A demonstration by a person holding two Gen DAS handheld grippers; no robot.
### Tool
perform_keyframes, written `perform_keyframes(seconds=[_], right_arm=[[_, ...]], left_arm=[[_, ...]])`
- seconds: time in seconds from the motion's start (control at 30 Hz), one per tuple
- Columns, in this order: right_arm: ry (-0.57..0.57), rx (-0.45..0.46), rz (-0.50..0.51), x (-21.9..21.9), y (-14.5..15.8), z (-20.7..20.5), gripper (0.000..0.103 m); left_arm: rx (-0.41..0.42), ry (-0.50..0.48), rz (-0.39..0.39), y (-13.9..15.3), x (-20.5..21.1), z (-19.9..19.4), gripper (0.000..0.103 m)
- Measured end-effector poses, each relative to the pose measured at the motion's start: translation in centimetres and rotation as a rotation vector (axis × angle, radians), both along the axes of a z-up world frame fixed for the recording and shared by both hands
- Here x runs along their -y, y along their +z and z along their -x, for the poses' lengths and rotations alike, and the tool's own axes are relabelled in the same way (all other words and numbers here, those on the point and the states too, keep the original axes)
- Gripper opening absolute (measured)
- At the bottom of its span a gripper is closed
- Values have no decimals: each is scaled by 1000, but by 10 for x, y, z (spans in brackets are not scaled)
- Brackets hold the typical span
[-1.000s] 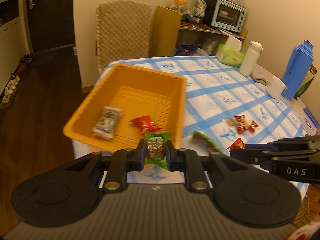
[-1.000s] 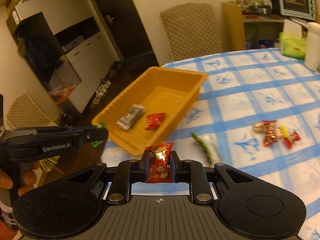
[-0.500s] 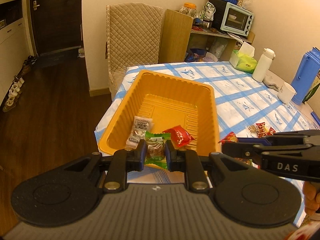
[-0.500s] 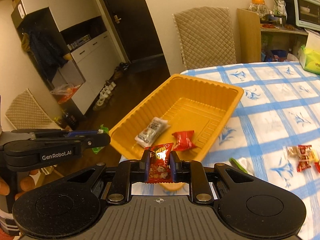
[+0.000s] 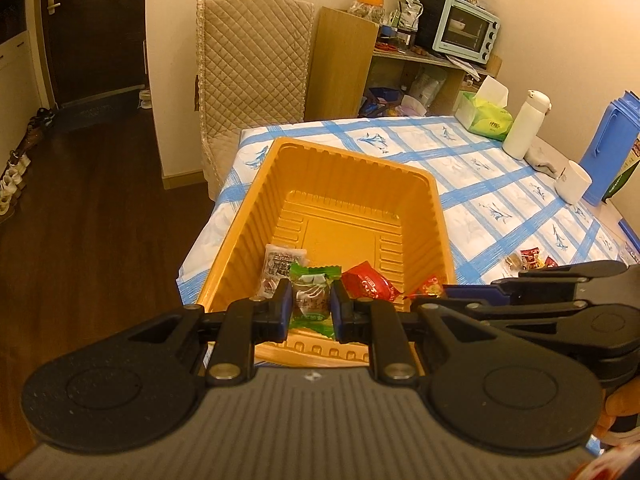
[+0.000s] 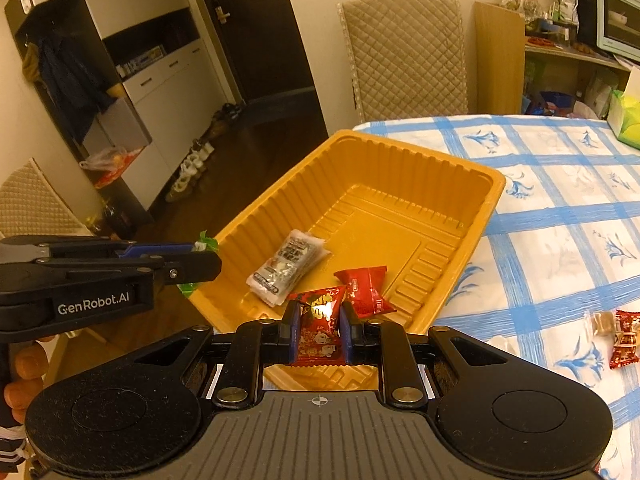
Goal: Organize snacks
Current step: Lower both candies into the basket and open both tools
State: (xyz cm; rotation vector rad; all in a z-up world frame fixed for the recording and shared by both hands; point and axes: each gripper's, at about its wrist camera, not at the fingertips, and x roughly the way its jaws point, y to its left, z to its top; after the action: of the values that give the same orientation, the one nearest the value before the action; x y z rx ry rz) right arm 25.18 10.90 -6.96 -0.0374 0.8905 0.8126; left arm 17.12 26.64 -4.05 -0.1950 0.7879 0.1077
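Your left tongs point(image 5: 311, 303) pinch a green-wrapped snack point(image 5: 312, 300) over the near end of the orange tray point(image 5: 256, 216); your right tongs point(image 6: 319, 334) pinch a red snack packet point(image 6: 320, 326) there too. Inside the tray lie a silver packet point(image 6: 286, 266) and a red candy point(image 6: 366, 288). More candies point(image 6: 618, 334) sit on the counter point(image 6: 560, 184).

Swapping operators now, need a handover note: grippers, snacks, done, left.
Left gripper: shut on green-wrapped candy, at the orange tray's near rim.
Right gripper: shut on red printed snack packet, also over the near rim.
Done: silver packet and red packet lie in the tray.
Left: release both held snacks into the tray, then collect the loose candies on the tablecloth.
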Motion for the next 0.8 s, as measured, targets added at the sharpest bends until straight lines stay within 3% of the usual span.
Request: perform_keyframes(seconds=[0.6, 0.8], right_arm=[[15, -65, 96, -18, -27, -19, 22], [-6, -53, 72, -10, -21, -23, 23]], left_arm=[[-35, -25, 36, -19, -16, -21, 18], [-36, -27, 34, -20, -18, -22, 18]])
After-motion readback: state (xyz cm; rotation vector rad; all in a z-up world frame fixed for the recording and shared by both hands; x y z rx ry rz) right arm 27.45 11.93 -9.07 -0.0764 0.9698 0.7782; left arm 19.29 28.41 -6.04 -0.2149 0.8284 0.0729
